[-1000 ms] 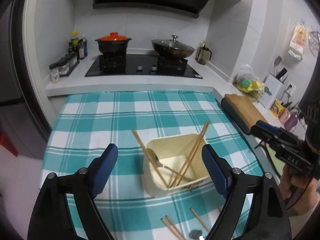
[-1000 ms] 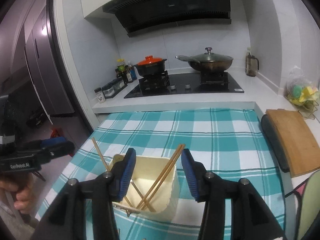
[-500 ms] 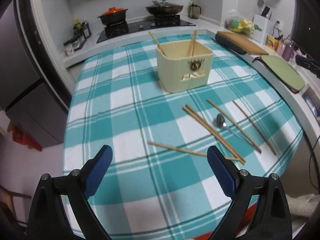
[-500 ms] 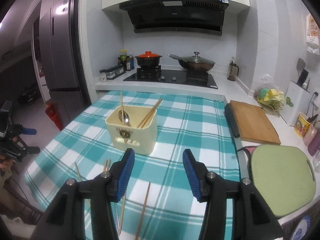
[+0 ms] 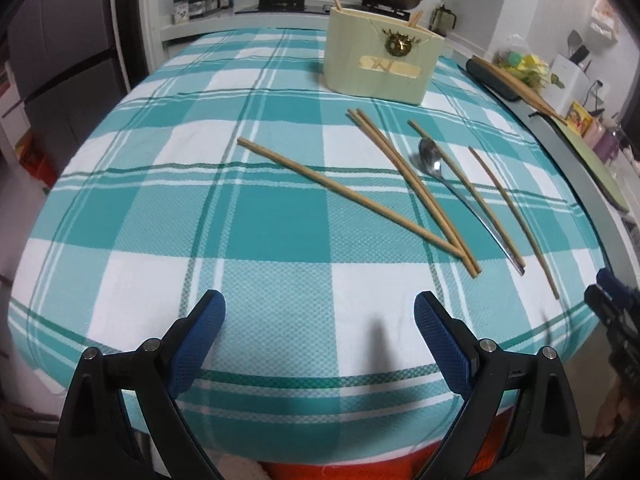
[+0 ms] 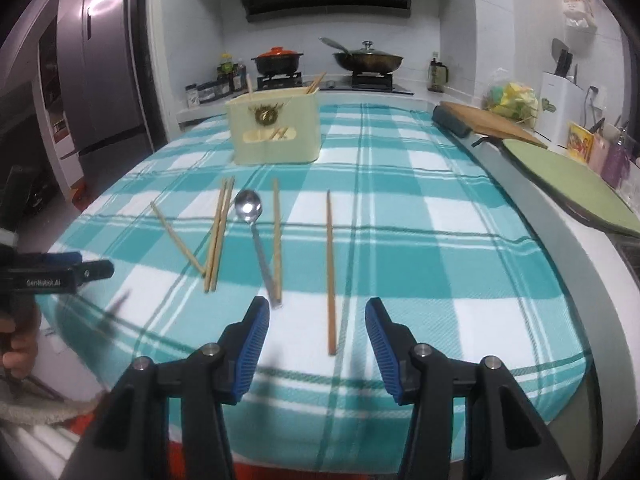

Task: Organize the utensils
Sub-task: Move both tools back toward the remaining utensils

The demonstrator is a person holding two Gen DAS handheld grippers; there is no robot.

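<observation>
Several wooden chopsticks [image 5: 408, 184] and a metal spoon [image 5: 430, 158] lie loose on the teal checked tablecloth [image 5: 260, 216]. A cream utensil holder [image 5: 380, 60] stands behind them with chopsticks leaning inside. In the right wrist view I see the holder [image 6: 276, 128], the spoon [image 6: 249, 204] and a lone chopstick [image 6: 330, 272] whose near end lies between the fingers. My left gripper [image 5: 320, 328] is open and empty over the table's near edge. My right gripper [image 6: 316, 332] is open and empty, just short of the chopstick end.
A stove with an orange-lidded pot [image 6: 278, 60] and a wok [image 6: 366, 60] is at the back. A cutting board [image 6: 492, 124] and green mat [image 6: 568, 176] lie on the right counter. A fridge [image 6: 96, 80] stands left. The left gripper shows in the right wrist view [image 6: 60, 272].
Both grippers have pulled back from the holder toward the table's near edge and dropped lower. The loose chopsticks and spoon now lie close in front of them. Both stay open.
</observation>
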